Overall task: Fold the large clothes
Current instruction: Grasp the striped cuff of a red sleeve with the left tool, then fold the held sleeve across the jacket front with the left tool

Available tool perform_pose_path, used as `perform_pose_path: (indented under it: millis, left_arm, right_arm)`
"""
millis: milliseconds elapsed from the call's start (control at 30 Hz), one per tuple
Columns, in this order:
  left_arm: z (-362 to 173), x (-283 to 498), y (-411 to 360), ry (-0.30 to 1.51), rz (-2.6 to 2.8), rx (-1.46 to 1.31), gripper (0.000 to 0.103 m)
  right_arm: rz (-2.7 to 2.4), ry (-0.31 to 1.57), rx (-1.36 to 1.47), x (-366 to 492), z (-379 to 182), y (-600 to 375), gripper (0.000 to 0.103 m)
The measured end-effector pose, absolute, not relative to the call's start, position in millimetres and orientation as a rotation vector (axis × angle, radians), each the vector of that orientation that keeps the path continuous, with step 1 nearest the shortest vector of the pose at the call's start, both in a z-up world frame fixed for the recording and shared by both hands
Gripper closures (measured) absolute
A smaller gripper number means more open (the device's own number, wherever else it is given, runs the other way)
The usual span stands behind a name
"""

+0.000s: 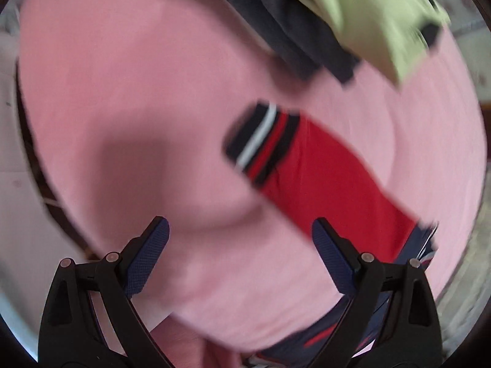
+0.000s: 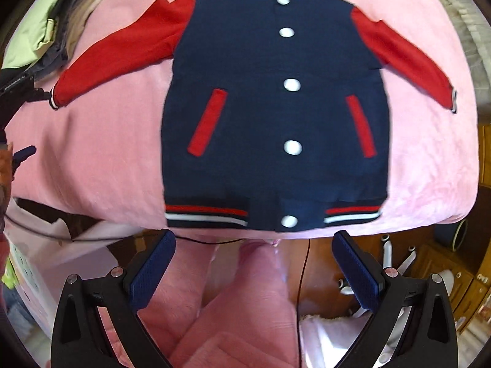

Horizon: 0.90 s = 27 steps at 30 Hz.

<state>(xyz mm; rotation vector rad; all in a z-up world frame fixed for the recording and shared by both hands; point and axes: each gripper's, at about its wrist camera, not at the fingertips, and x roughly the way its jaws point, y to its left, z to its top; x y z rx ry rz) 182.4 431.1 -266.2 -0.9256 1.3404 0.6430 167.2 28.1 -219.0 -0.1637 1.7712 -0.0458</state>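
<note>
A navy varsity jacket point(image 2: 276, 107) with red sleeves and white snaps lies flat, front up, on a pink sheet point(image 2: 92, 153), collar far, hem near. My right gripper point(image 2: 254, 245) is open and empty, just short of the hem. My left gripper point(image 1: 241, 233) is open and empty above the sheet, next to the jacket's left red sleeve point(image 1: 322, 178) and its striped cuff point(image 1: 260, 144). The left wrist view is blurred.
A pile of folded clothes, light green point(image 1: 377, 15) over dark navy point(image 1: 291, 30), sits at the far left of the sheet, also in the right wrist view point(image 2: 40, 30). The bed's near edge drops to a wooden floor point(image 2: 322, 276) with a thin cable.
</note>
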Motion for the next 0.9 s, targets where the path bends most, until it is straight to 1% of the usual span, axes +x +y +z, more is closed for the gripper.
perform_pose_path:
  millis: [67,133,167,200,233,267,300,333,367,400,500,733,833,900]
  left_arm:
    - [-278,184,442,1.296,0.646,-0.985,0.011]
    - [-292,188,449,1.304,0.639,-1.035,0.026]
    - [-299,191,451,1.32,0.639,-1.045,0.039]
    - [-303,193,452,1.336,0.645,-1.036,0.045]
    - [-306,197,453,1.34,0.65,-1.022,0.047]
    - [-307,200,453,1.33,0.646,-1.014,0.057]
    - [-306,204,452,1.311,0.626,-1.01,0.071]
    - [-303,208,451,1.303,0.613,-0.993,0.073]
    - [-300,213,449,1.301,0.609,-0.954,0.079]
    - [-296,218,445,1.303,0.598,-0.909,0.082]
    - [-276,225,434,1.274,0.535,-0.836,0.083]
    - [-197,239,352,1.136,0.258,-0.706,0.083]
    - [-166,252,277,1.115,0.096,-0.716,0.083]
    - [-160,262,231,1.123,-0.005,-0.738,0.083]
  right_arm:
    - [-0.041,1.775,-0.179,172,-226,37,0.0]
    - [-0.047,1.769,-0.212,174,-231,42,0.0]
    - [-0.057,1.767,-0.23,175,-233,43,0.0]
    - [-0.066,1.766,-0.24,176,-236,44,0.0]
    - [-0.07,1.768,-0.24,176,-238,43,0.0]
    - [-0.071,1.773,-0.236,175,-237,40,0.0]
    - [-0.073,1.779,-0.229,176,-240,40,0.0]
    - [-0.077,1.784,-0.227,176,-242,39,0.0]
    - [-0.079,1.785,-0.226,177,-241,33,0.0]
    - [-0.089,1.78,-0.227,179,-242,32,0.0]
    - [-0.112,1.748,-0.22,185,-236,21,0.0]
    - [-0.1,1.715,-0.104,209,-234,-14,0.0]
    - [-0.097,1.71,-0.051,221,-234,-38,0.0]
    - [-0.097,1.692,-0.022,229,-231,-57,0.0]
